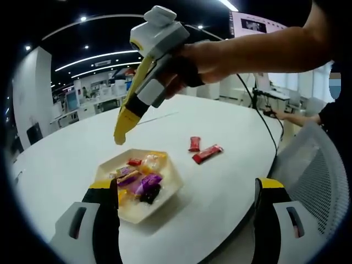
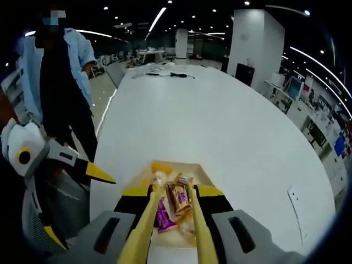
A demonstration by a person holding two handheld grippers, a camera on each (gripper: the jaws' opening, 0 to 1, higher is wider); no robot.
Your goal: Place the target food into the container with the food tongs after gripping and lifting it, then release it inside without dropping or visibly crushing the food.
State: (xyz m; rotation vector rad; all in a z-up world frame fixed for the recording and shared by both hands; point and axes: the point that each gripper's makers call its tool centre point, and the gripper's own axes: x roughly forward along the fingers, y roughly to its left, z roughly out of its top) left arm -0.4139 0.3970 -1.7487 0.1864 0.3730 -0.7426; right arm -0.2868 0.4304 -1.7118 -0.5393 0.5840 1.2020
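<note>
Hand-held gripper on the right [image 2: 171,217], clenching yellow food tongs [image 1: 129,110] around a brown-wrapped snack [image 2: 179,199], hangs above the white container [image 1: 170,184] at lower centre of frame; release step seems next, needing gentle lowering inside.

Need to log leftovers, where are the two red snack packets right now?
In the left gripper view, the red snack packets lie on the white table, right of the candy tray.
</note>
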